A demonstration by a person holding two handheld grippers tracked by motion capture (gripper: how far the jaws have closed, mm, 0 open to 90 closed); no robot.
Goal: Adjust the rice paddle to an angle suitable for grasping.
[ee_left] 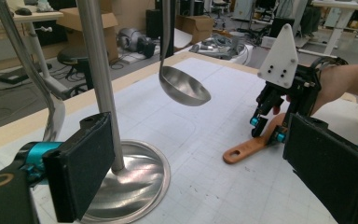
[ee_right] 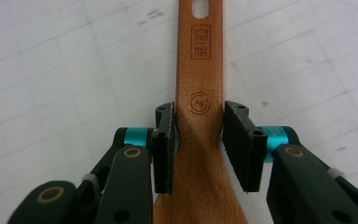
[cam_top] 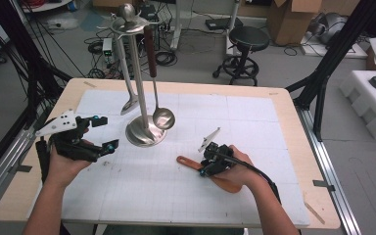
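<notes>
A wooden spatula (cam_top: 186, 161) lies flat on the white mat, handle toward the stand. My right gripper (cam_top: 206, 166) is shut on the spatula (ee_right: 200, 70) at its neck, one pad against each side of the wood. In the left gripper view the right gripper (ee_left: 266, 128) pins the spatula (ee_left: 249, 147) to the mat. My left gripper (cam_top: 104, 132) hovers open and holds nothing, just left of the steel utensil stand (cam_top: 144, 132). Between its wide-apart jaws I see the left gripper (ee_left: 205, 163) facing the stand's base (ee_left: 135, 172).
A steel ladle (cam_top: 163, 117) and a second steel utensil (cam_top: 129, 104) hang from the stand's top hooks, the ladle's bowl (ee_left: 184, 86) hanging above the mat. The white gridded mat (cam_top: 152, 196) covers most of the wooden table (cam_top: 293, 161). A black stool (cam_top: 247, 39) stands beyond the table.
</notes>
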